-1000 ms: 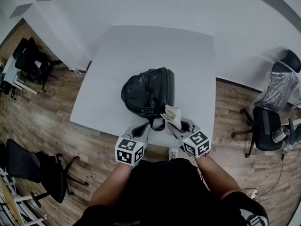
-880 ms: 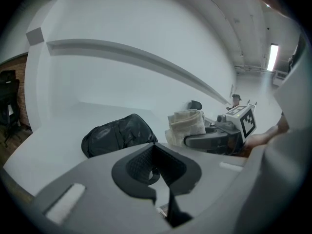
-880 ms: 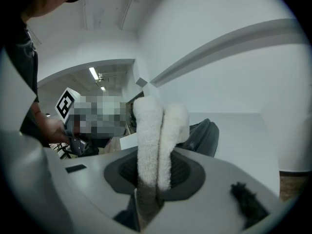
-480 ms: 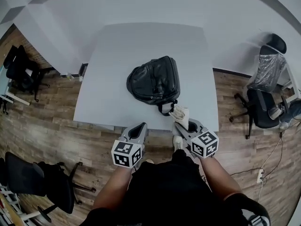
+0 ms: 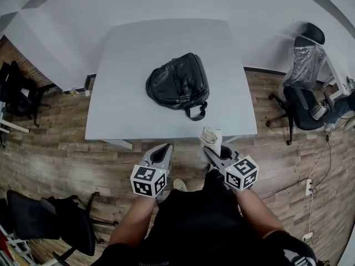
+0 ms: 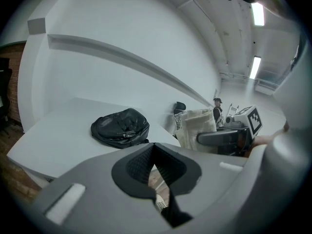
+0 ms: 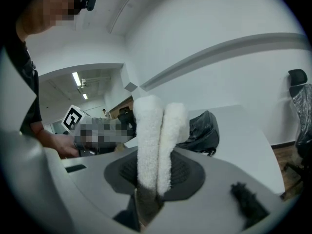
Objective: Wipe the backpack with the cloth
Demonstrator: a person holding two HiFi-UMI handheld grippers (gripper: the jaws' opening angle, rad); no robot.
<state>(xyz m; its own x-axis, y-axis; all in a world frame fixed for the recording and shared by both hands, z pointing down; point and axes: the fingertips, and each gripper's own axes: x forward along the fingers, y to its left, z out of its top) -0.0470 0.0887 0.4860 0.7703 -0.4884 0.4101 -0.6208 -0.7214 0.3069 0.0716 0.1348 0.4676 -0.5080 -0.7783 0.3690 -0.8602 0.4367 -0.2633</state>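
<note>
A black leather backpack [image 5: 177,85] lies flat on the white table [image 5: 127,110], its handle loop toward me. My right gripper [image 5: 211,149] hangs just off the table's front edge, shut on a folded white cloth [image 5: 211,136] that stands up from its jaws. The right gripper view has that fleecy cloth [image 7: 156,143] filling the middle, with the backpack [image 7: 201,130] behind it. My left gripper [image 5: 163,149] is beside it over the floor, shut with nothing in it. From the left gripper view the backpack [image 6: 120,127] sits well ahead, and the cloth [image 6: 197,126] is at right.
Office chairs [image 5: 304,101] stand to the table's right, dark chairs [image 5: 16,90] at the left and another [image 5: 50,226] at lower left. Wooden floor [image 5: 66,165] surrounds the table. A power strip [image 5: 308,187] and cable lie on the floor at right.
Both grippers have drawn back from the backpack to beyond the table's front edge, and the view has pulled away with them. The cloth stays held in the right gripper.
</note>
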